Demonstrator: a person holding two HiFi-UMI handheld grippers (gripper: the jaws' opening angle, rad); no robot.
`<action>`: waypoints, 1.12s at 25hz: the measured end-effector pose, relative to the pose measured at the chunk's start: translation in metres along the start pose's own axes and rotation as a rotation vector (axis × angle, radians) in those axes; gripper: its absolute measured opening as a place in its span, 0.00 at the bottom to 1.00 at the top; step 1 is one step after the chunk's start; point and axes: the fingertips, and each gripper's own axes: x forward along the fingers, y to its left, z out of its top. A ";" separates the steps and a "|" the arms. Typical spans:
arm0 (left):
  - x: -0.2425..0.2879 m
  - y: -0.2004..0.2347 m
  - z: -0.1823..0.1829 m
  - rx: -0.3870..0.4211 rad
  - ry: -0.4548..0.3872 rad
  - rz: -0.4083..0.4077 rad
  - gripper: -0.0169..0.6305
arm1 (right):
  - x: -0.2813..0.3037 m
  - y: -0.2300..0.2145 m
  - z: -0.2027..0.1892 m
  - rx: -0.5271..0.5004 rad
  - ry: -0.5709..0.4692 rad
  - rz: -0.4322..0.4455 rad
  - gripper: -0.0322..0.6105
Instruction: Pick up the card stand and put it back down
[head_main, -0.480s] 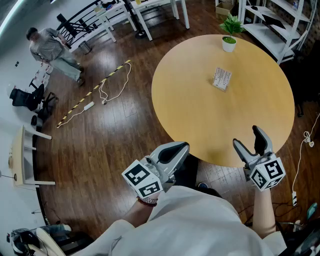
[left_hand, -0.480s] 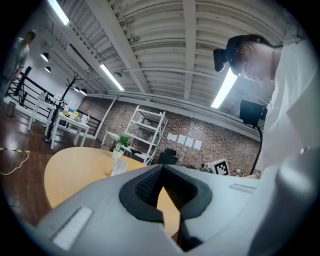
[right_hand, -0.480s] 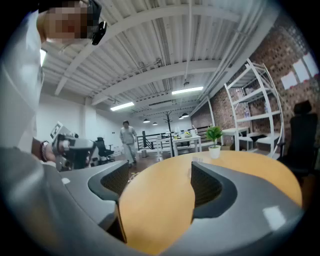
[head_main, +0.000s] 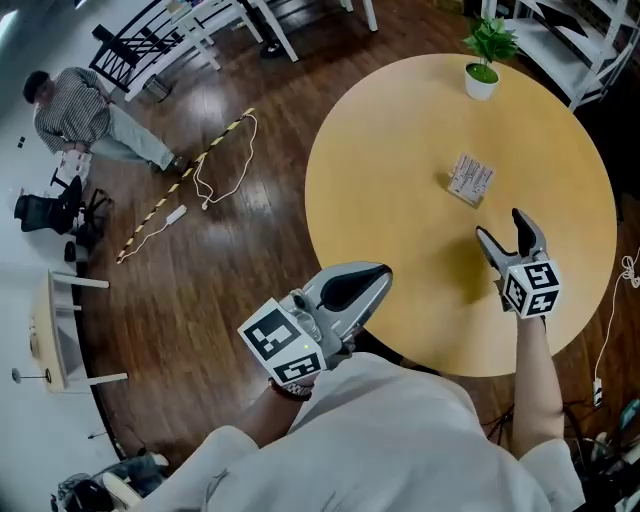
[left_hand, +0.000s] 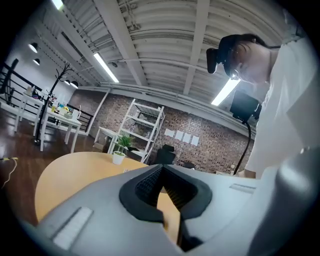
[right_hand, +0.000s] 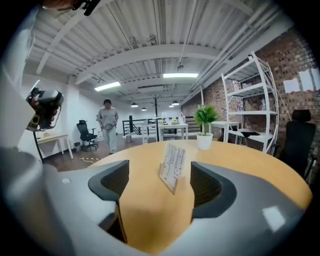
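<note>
Card stand (head_main: 470, 180) sits just ahead of your outstretched right gripper (head_main: 503, 232), whose jaws are spread wide and hold nothing. Your left gripper (head_main: 365, 285) hangs closed and empty at the table (head_main: 380, 180) edge.

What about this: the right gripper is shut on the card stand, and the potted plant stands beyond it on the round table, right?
Not quite: the right gripper is open, short of the card stand and not touching it, as the right gripper view shows. The potted plant does stand beyond it on the round table.

Right tongs (head_main: 500, 226) spread wide, arm outstretched; left tongs (head_main: 380, 272) near torso, jaws seemingly together.
</note>
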 end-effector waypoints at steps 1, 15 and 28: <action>0.006 0.011 0.000 -0.011 0.011 -0.007 0.02 | 0.015 -0.008 -0.009 0.010 0.031 0.001 0.63; 0.072 0.123 -0.003 -0.119 0.108 -0.064 0.02 | 0.148 -0.061 -0.049 0.001 0.181 0.151 0.49; 0.090 0.148 -0.024 -0.184 0.153 -0.091 0.02 | 0.160 -0.049 -0.062 -0.109 0.242 0.222 0.27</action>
